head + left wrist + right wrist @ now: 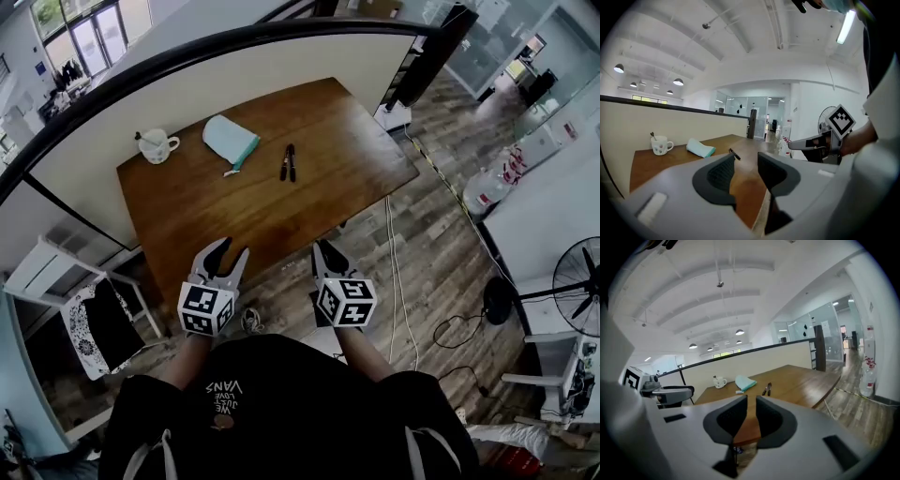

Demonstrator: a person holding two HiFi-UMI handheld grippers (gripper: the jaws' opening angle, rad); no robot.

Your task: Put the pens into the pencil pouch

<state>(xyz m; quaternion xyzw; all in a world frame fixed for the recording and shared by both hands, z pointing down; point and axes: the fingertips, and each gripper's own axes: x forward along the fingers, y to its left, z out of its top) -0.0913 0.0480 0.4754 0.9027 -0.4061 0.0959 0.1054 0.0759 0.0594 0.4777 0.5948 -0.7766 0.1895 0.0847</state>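
Observation:
Two dark pens (289, 162) lie side by side on the brown table (281, 211), just right of the teal pencil pouch (229, 141). Both grippers hover at the table's near edge, well short of these things. My left gripper (228, 258) is open and empty; its own view shows the pouch (700, 147) and a pen (734, 154) far ahead beyond the jaws (746, 161). My right gripper (325, 253) is shut with nothing in it. In the right gripper view the jaws (751, 404) point toward the pens (767, 389) and pouch (746, 382).
A white mug (156, 145) with a spoon stands left of the pouch. A low partition wall (234, 66) runs behind the table. A chair with patterned fabric (94, 328) is at the left, a fan (577, 286) and a water bottle (487, 187) at the right.

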